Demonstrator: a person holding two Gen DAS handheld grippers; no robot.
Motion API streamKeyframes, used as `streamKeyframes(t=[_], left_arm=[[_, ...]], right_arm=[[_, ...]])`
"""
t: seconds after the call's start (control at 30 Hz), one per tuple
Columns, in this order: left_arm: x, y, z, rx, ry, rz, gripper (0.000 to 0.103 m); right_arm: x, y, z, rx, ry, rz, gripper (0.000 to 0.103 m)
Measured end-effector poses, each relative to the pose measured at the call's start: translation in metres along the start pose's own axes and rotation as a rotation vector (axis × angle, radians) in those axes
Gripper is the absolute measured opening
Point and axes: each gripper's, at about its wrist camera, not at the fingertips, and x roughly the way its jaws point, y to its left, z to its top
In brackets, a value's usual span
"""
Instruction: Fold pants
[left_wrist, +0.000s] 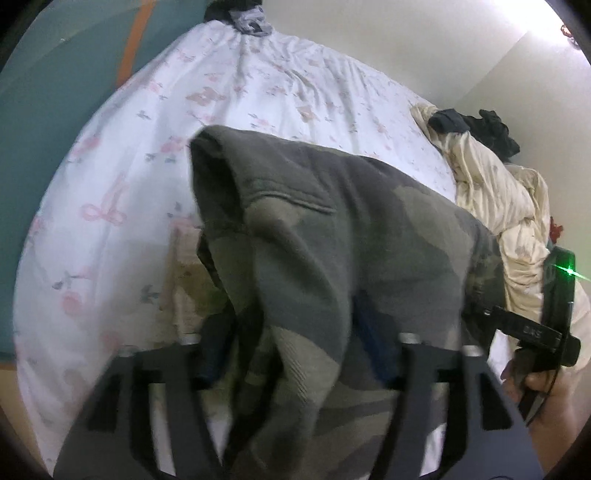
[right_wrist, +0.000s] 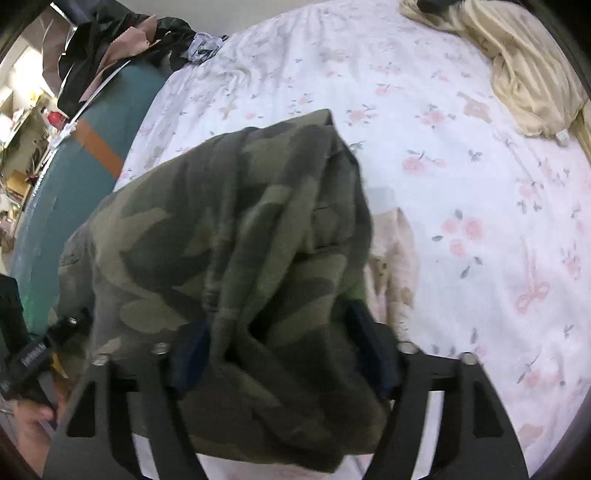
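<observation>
Two grippers over a bed, both w/ camo pants between their fingers. Left gripper (left_wrist: 291, 343) points down at the bed, fingers spread wide; the pants (left_wrist: 332, 240) hang bunched in the gap between them, cloth draped over and past the blue pads (left_wrist: 373, 347). Pads don't look to be pressing the cloth, so not a real grip as far as I can tell. Right gripper (right_wrist: 291, 347) same story: fingers wide apart, blue pads (right_wrist: 369, 343) either side of a loose wad of the pants (right_wrist: 229, 240), cloth sagging through the gap, no clear pinch.

Pants sit as a thick folded heap, mostly on the white flowered sheet (left_wrist: 258, 81) near the bed's near edge, running between the two grippers. A pocket seam shows on top in the left wrist view. Both views a bit blurred.

Cream blanket (left_wrist: 506, 206) is crumpled along the bed's far side by the wall, w/ dark clothes (left_wrist: 476, 125) on top of it. More dark clothes (right_wrist: 122, 40) piled at the bed's corner in the right wrist view, beside a teal surface w/ an orange stripe (right_wrist: 99, 144). A hand (left_wrist: 546, 398) holds the other gripper's handle at the left wrist view's right edge, green light lit on it
</observation>
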Motion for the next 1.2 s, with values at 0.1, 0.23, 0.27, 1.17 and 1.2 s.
streamKeyframes(t=[0.1, 0.23, 0.27, 1.17, 1.2], left_arm=[[-0.027, 0.004, -0.007, 0.047, -0.102, 0.114, 0.097], [-0.055, 0.018, -0.014, 0.033, -0.182, 0.156, 0.097], [-0.065, 0.019, -0.018, 0.029, -0.213, 0.171, 0.097], [-0.338, -0.090, -0.309, 0.209, -0.502, 0.052, 0.102], [-0.349, -0.091, -0.322, 0.218, -0.511, 0.058, 0.102]], right_arm=[[-0.016, -0.005, 0.000, -0.026, -0.031, -0.005, 0.095], [-0.051, -0.011, -0.004, -0.028, -0.119, -0.034, 0.097], [-0.063, -0.013, -0.008, -0.019, -0.151, -0.022, 0.097], [-0.303, 0.090, -0.331, -0.103, -0.567, 0.024, 0.103], [-0.308, 0.094, -0.342, -0.109, -0.575, 0.030, 0.103]])
